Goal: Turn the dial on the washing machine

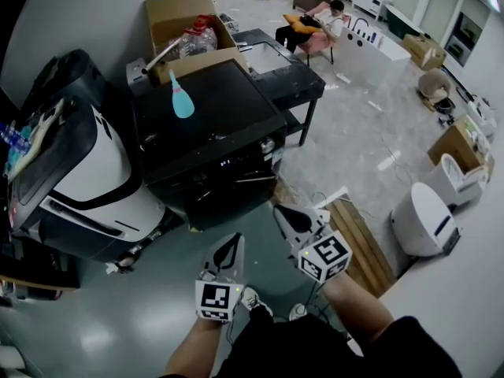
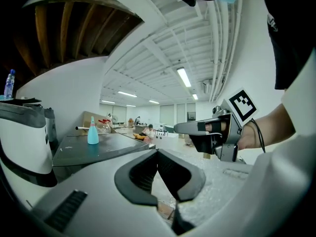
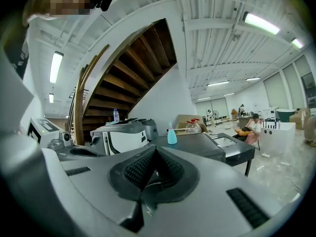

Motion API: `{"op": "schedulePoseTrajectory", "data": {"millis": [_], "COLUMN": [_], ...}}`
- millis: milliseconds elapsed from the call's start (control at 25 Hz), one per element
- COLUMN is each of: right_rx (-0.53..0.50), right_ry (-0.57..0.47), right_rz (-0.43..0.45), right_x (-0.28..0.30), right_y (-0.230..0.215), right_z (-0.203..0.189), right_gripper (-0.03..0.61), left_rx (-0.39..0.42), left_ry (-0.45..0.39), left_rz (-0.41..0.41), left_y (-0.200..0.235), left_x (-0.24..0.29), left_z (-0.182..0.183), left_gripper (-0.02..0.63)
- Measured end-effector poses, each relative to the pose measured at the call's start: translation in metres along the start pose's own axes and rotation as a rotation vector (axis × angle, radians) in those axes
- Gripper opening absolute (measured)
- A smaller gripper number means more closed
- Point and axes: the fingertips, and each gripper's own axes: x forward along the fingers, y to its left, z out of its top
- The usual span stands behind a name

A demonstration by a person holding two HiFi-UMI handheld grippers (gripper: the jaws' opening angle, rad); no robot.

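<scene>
Head view: the washing machine (image 1: 213, 124) stands ahead of the person and both grippers hang low before it, well apart from its front.
Left gripper (image 1: 234, 240): jaws pressed fully together, nothing between them.
Right gripper (image 1: 285, 213): jaws likewise closed tip to tip and empty. It is nearer the machine than the left one.
Dial (image 1: 268, 146): probably the small pale round spot at the right end of the control strip (image 1: 236, 162) along the machine's top front edge. It is too small to be sure.
Task stage: judged not begun, since neither gripper touches the machine.
Risk, closed jaws: arriving with the tips together would only push at the dial, so a gripper must spread before it can take hold.
Risk, slip: a small round knob offers little purchase. A grip off its middle could skid round it without turning it.
Risk, wrong target: the strip appears to carry other small controls close by, which a misplaced tip could press.
Risk, bottle (image 1: 181, 97): it stands upright on the lid behind the strip, and a high overshoot could knock it.
Machine surface: flat, dark, faintly glossy lid with squared corners.
Bottle shape: teal, tapering to a narrow neck, looks like plastic.
Jaw pads: black, ribbed, wedge-shaped, set in smooth grey shells.
Floor (image 1: 142, 305): polished and reflective.
</scene>
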Motion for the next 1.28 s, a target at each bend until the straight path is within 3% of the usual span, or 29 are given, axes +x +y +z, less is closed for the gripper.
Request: {"op": "schedulePoseTrajectory", "data": {"millis": [440,640,760,960,1280], "right_rx": [0.004,0.018,0.025,0.024,0.011], "right_ry": [-0.017,-0.006,0.012,0.016,0.014], "right_rz": [0.061,0.063,0.063,0.067,0.085], "right_x": [-0.123,-0.17,-0.191,-0.209,-0.218], "right_y": [0.002,0.003,0.003,0.006,0.016], "right_z": [-0.003,-0.008,-0.011,-0.018,-0.022], "right_gripper": [-0.003,-0.003,-0.003,-0.003,-0.003], "left_rx": [0.035,0.025,0.035,0.013,0.025], "left_ry": [-0.027,0.006,-0.039,0.007,-0.03], "left_rz": [0.071,0.088,0.095,0.1,0.103], "left_y": [-0.117,-0.162,-0.179,-0.2,-0.209], "left_x": [-0.038,-0.053,-0.056,-0.061,-0.064], "left_z": [0.004,-0.004,-0.002,-0.01,-0.011], "left_gripper": [0.005,0.005,0.005,0.005,0.005]}}
